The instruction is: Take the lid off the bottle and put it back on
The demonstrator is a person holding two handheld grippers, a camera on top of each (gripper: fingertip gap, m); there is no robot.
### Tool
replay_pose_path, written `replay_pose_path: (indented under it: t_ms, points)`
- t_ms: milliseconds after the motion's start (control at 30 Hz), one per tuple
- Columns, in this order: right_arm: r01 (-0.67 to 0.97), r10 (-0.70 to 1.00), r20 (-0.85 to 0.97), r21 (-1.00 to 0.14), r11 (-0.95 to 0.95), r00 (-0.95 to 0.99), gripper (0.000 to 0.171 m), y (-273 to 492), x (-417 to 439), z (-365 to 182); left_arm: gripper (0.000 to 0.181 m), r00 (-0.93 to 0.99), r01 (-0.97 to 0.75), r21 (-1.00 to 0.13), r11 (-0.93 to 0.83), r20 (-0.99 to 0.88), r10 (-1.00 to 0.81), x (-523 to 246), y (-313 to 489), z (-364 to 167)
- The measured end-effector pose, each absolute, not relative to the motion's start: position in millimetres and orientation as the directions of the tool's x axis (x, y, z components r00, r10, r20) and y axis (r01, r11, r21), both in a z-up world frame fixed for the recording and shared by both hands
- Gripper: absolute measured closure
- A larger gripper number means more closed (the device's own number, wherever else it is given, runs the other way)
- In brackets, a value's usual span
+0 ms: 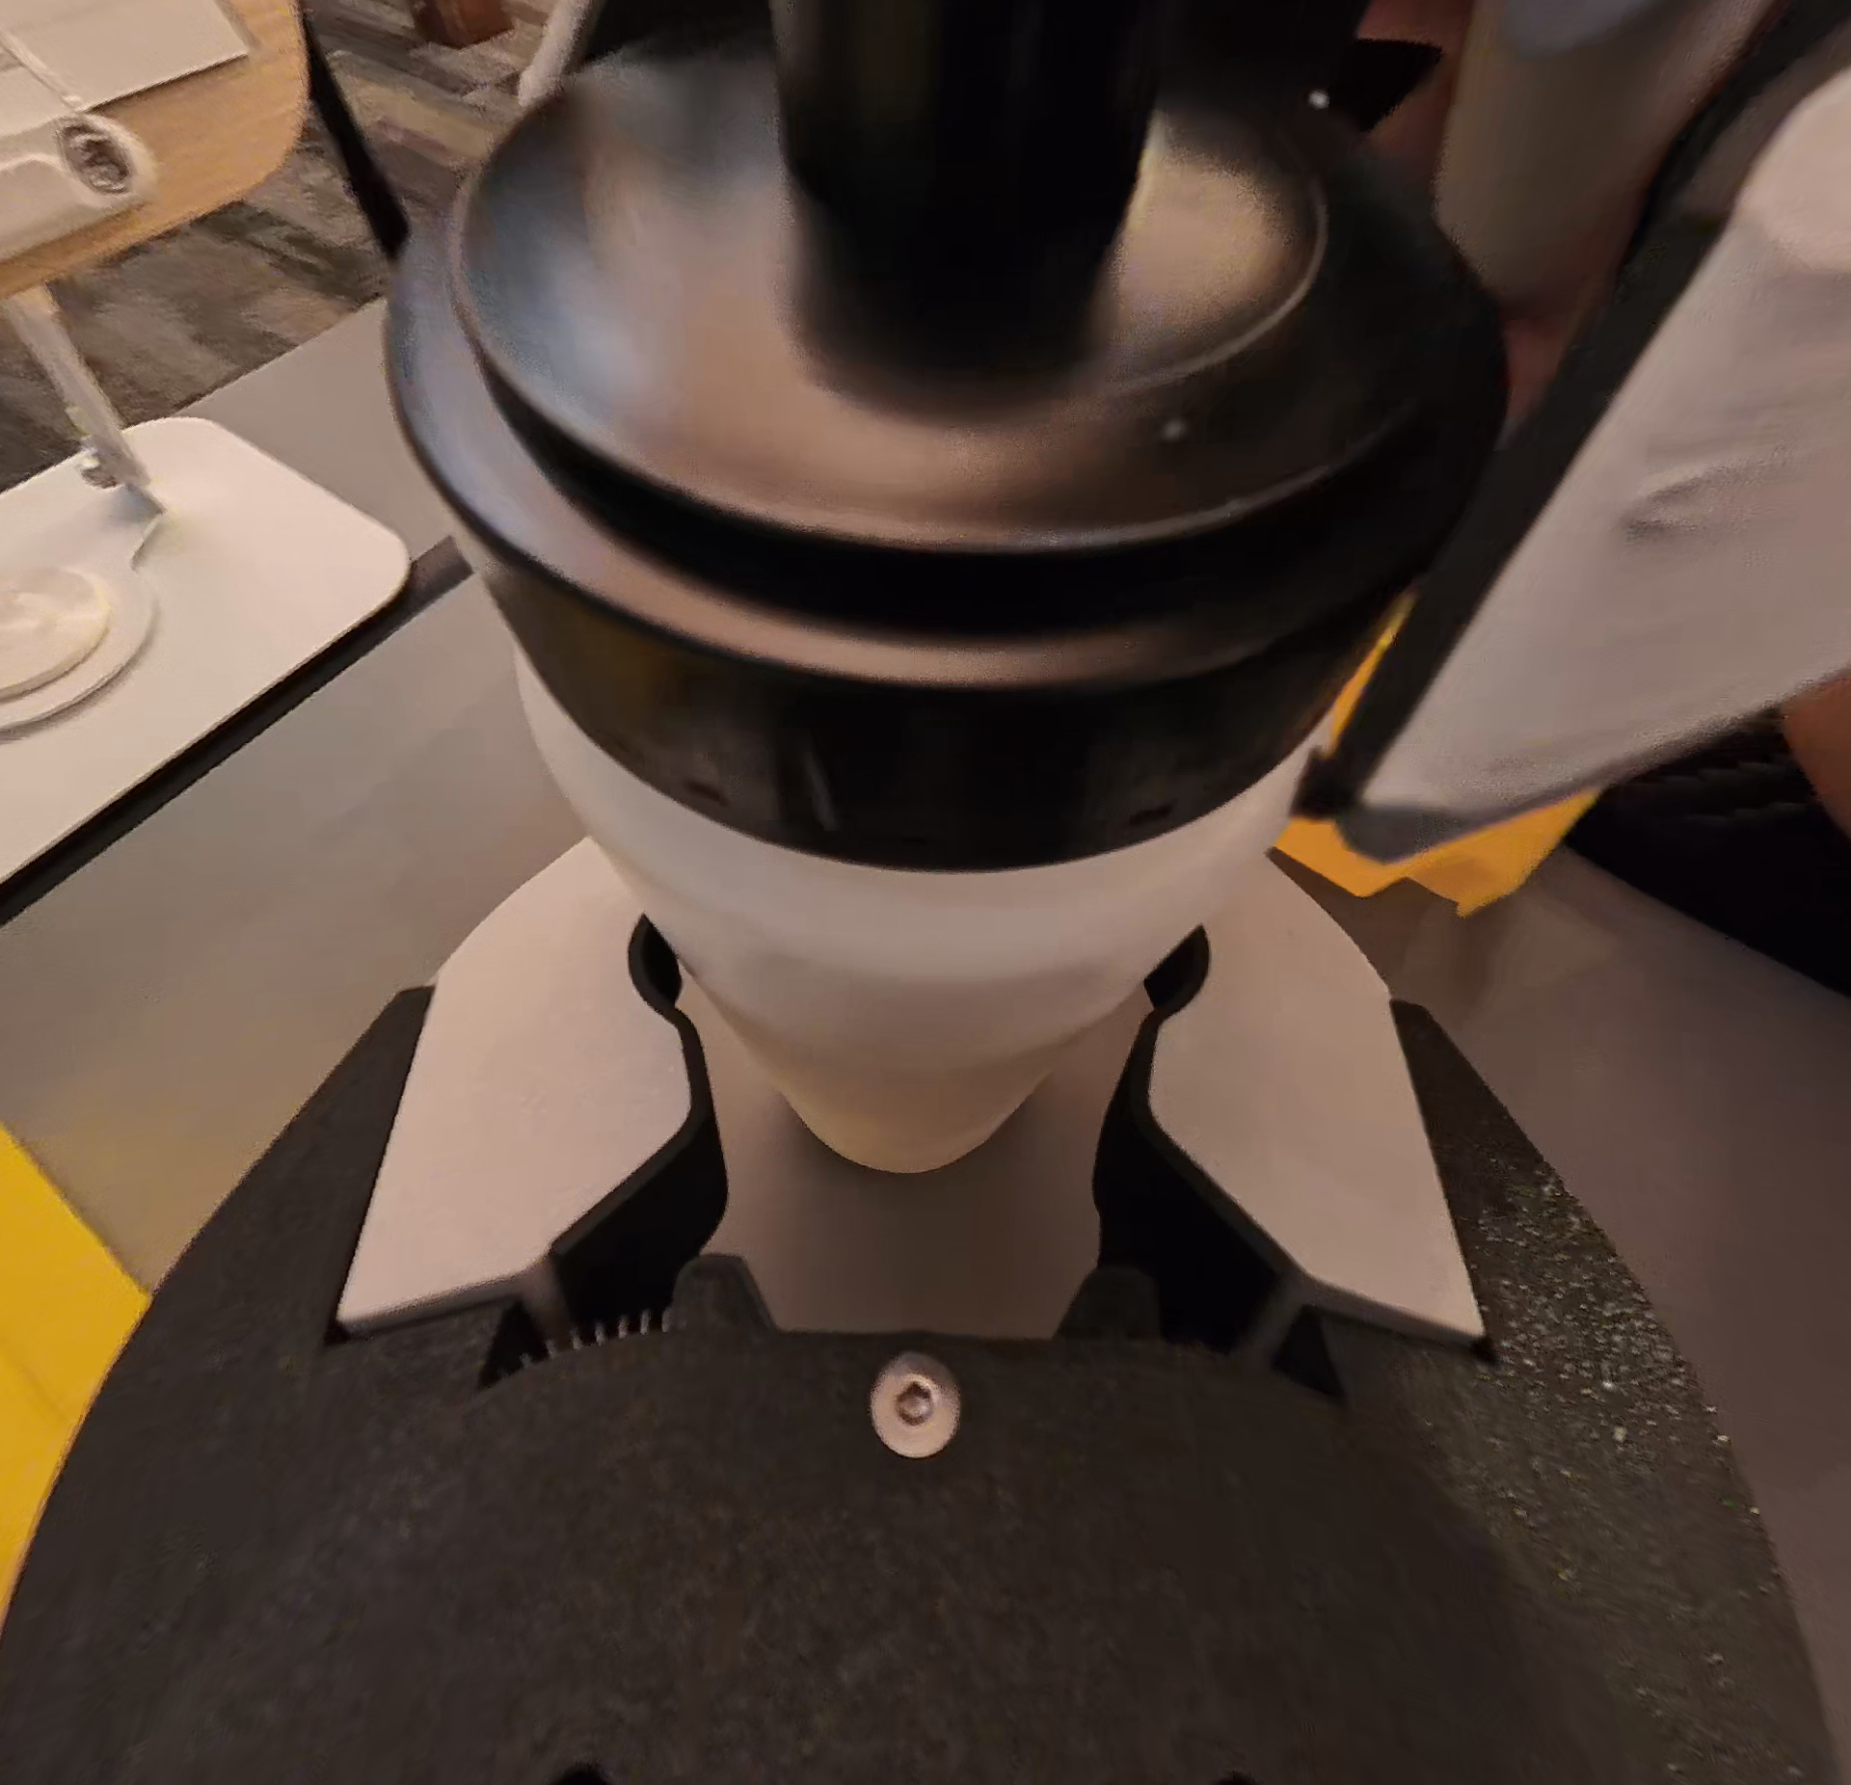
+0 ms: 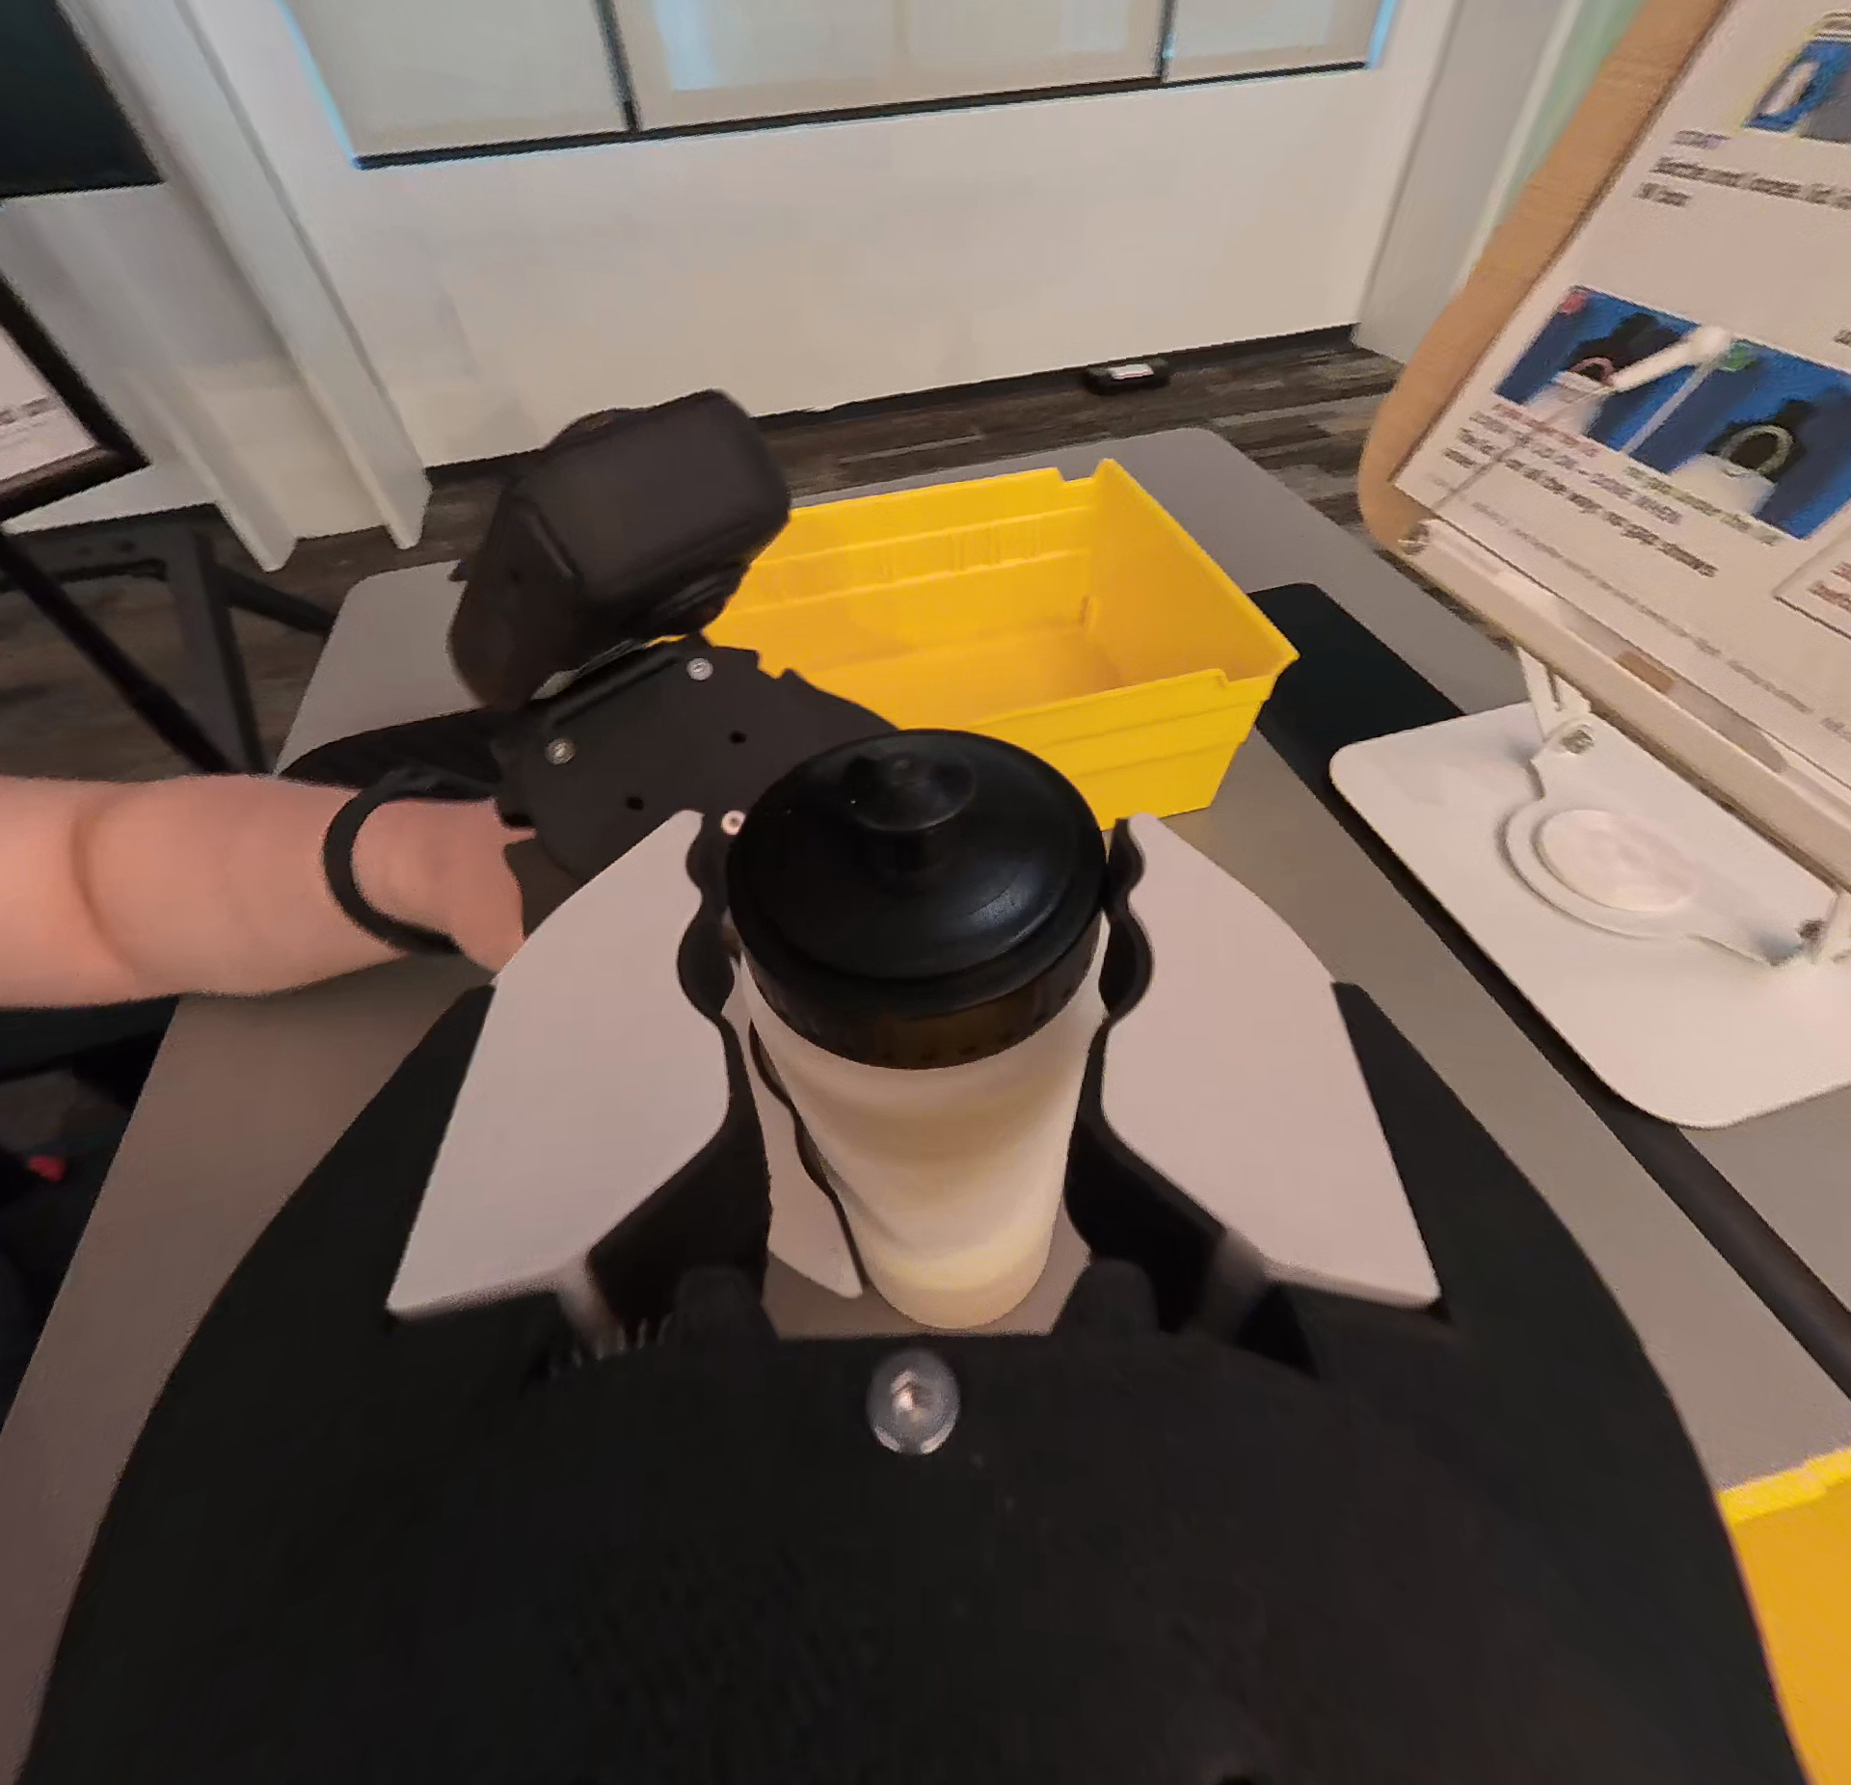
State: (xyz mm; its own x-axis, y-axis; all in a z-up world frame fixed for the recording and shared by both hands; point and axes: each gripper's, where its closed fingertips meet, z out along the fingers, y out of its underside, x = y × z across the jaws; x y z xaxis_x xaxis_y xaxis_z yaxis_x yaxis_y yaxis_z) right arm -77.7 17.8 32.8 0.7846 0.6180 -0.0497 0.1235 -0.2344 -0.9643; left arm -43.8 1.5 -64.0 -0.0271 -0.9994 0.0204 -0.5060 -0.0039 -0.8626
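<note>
The white plastic squeeze bottle [image 2: 921,1166] stands upright on the grey tabletop [image 2: 1302,525], its black domed screw lid [image 2: 916,896] with a pull spout seated on top. The left gripper [image 1: 916,966] has its grey fingers [image 1: 541,1086] closed on the bottle's body below the lid. The right gripper [image 2: 916,896] has its fingers [image 2: 591,1046] pressed to either side of the lid. A yellow plastic bin [image 2: 1052,655] sits behind, and a white stand [image 2: 1563,896] sits to the right.
</note>
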Motion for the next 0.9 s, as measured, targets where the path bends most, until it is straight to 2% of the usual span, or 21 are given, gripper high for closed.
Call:
replay_pose_path:
  t_ms: [133,233,300,433,600,700,800,900]
  points:
    - [0.041,0.442,-0.067,-0.972,-0.230,0.894,0.097,33.7,-77.8,33.6,0.089,0.092,-0.502,-0.862,-0.062,0.018,-0.996,-47.2,18.5,-63.7]
    - [0.003,0.332,-0.062,-0.981,-0.194,0.941,0.097,38.7,-77.5,35.0,0.089,0.105,-0.507,-0.859,-0.074,0.024,-0.994,-48.9,21.8,-64.0]
    - [0.033,0.379,-0.046,-0.979,-0.200,0.924,0.098,37.7,-79.1,35.1,0.088,0.069,-0.512,-0.857,-0.065,0.034,-0.997,-49.6,20.2,-64.0]
    - [0.075,0.600,-0.060,-0.977,-0.198,0.797,0.092,24.2,-81.6,35.7,0.088,-0.035,-0.523,-0.852,-0.018,0.043,-0.998,-50.5,11.4,-64.5]
    - [0.100,0.657,-0.043,-0.979,-0.178,0.752,0.100,18.6,-81.3,34.0,0.088,-0.075,-0.530,-0.847,0.024,0.018,-0.997,-50.7,5.8,-64.9]
    - [0.089,0.556,-0.041,-0.975,-0.205,0.830,0.100,26.4,-78.6,33.6,0.088,0.022,-0.524,-0.851,-0.036,0.029,-0.999,-49.1,14.3,-64.6]
    - [-0.008,0.355,-0.080,-0.980,-0.199,0.932,0.100,37.7,-77.8,34.6,0.089,0.112,-0.505,-0.857,-0.103,0.053,-0.992,-50.2,23.6,-63.7]
    - [0.029,0.270,-0.017,-0.986,-0.167,0.963,0.100,38.3,-81.5,35.7,0.089,0.130,-0.524,-0.846,-0.096,0.032,-0.991,-53.6,26.7,-64.0]
